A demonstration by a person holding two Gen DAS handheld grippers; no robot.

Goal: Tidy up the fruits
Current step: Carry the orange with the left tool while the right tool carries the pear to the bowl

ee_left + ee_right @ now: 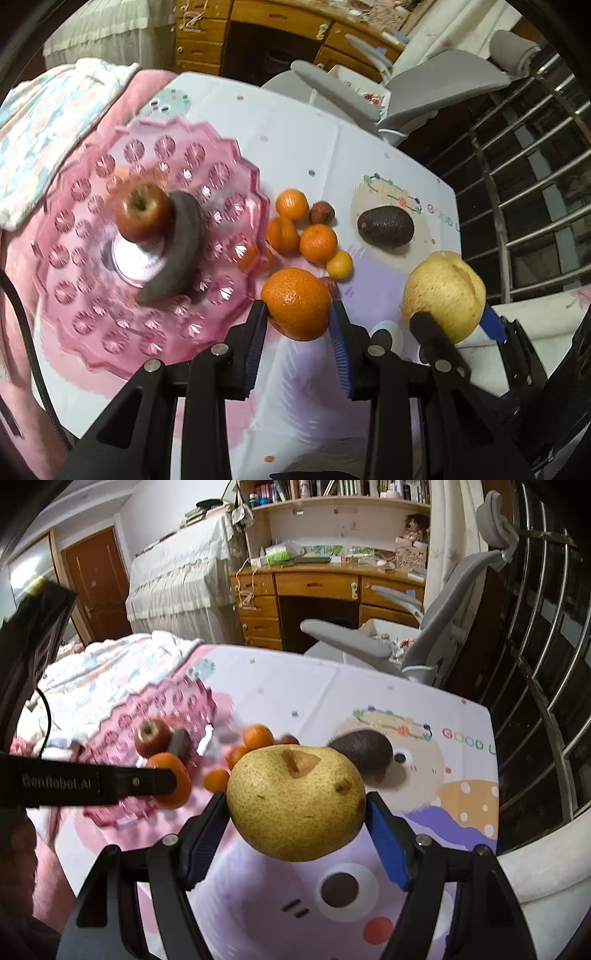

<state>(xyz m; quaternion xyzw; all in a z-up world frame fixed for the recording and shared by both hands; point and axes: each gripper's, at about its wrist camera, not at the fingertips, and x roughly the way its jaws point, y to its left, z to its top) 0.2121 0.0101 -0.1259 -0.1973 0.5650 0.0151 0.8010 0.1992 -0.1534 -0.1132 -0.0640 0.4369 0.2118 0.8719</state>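
The left tool [297, 310] is clenched on a big orange [295, 303], dimpled and glossy, its ribbed blue pads [258, 332] pressing both sides at the lower centre of the left wrist view. The right tool [295, 812] grips a yellow pear [295, 801], round, speckled with fine brown dots and marked by a few brown bruises; it fills the centre of the right wrist view, held between the flat blue pads [388, 845] above the cloth.

Left of centre in the left wrist view sits a pink dish [92, 325] of clear faceted plastic with a scalloped rim and pressed starburst rounds. On it rest a shiny red apple [142, 212], stem pit up, and a curved, dull blackened banana [177, 251] touching the apple's right side.

Just right of the dish rim, above the held orange, lies a cluster of 4 small smooth oranges [318, 243] with a rough reddish lychee [321, 213] among them. Further right, apart from the cluster, lies a dark, pebbly avocado [385, 226].

Everything rests on a bench [295, 129] covered by a white cloth printed with cartoon faces and dots. A grey office chair [424, 642] stands behind it, before a wooden desk [317, 587].
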